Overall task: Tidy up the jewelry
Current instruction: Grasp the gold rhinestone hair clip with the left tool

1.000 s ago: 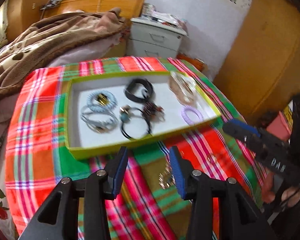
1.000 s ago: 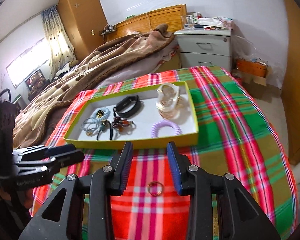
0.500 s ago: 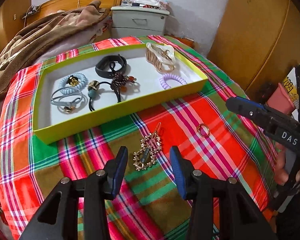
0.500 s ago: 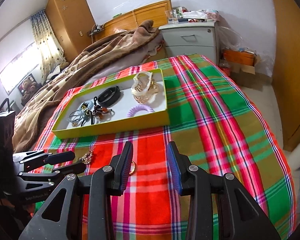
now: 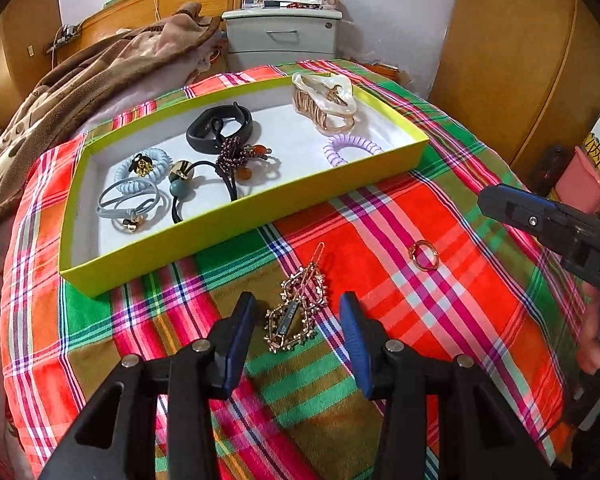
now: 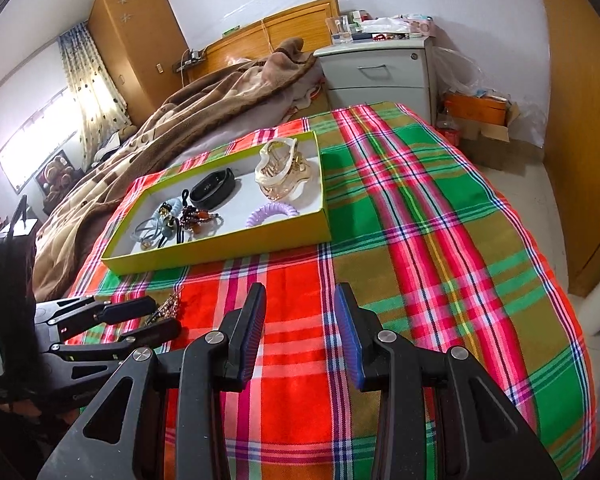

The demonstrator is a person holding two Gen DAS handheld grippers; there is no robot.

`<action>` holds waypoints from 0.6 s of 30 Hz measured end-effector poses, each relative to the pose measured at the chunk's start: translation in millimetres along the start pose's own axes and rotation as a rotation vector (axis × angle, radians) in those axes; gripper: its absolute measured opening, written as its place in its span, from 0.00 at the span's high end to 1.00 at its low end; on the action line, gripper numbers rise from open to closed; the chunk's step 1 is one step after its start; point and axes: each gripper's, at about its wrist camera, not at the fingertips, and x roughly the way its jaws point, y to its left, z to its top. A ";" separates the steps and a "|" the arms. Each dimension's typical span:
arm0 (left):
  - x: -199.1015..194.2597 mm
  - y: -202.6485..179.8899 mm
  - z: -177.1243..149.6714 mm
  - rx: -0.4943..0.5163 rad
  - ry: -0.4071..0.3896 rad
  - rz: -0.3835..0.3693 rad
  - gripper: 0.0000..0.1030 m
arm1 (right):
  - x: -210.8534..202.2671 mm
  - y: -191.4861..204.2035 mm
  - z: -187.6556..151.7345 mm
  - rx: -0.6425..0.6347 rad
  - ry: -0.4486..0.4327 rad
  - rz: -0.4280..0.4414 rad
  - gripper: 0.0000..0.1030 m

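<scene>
A gold filigree hair clip (image 5: 298, 312) lies on the plaid cloth, between the fingers of my open left gripper (image 5: 298, 310). A gold ring (image 5: 423, 254) rests on the cloth to its right. Behind them stands a yellow-green tray (image 5: 228, 232) holding hair ties, a black band (image 5: 220, 128), a shell claw clip (image 5: 326, 100) and a lilac coil tie (image 5: 352, 147). My right gripper (image 6: 300, 308) hangs open over bare cloth, right of the left gripper (image 6: 140, 316), with nothing between its fingers. The hair clip (image 6: 168, 308) peeks out between the left fingers there; the ring is hidden.
A brown blanket (image 6: 188, 112) is heaped on the bed behind the tray (image 6: 220, 254). A grey nightstand (image 6: 380, 72) stands at the back, wooden wardrobe doors (image 5: 520, 52) to the right. The plaid cloth (image 6: 440, 240) drops off at the right edge.
My left gripper has come closer and lower, so the hair clip now lies between its fingers. The right gripper has drifted right; the ring has left its view.
</scene>
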 end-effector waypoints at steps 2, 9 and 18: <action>0.5 -1.3 0.5 0.010 -0.002 0.008 0.56 | 1.0 0.2 -0.8 0.001 0.004 0.002 0.65; 2.4 -0.2 3.3 0.011 -0.003 0.003 0.64 | 2.7 1.8 -2.6 -0.001 0.012 0.003 0.65; -1.2 2.4 0.9 -0.003 -0.012 -0.004 0.67 | 5.7 1.2 -3.6 0.001 0.025 -0.004 0.64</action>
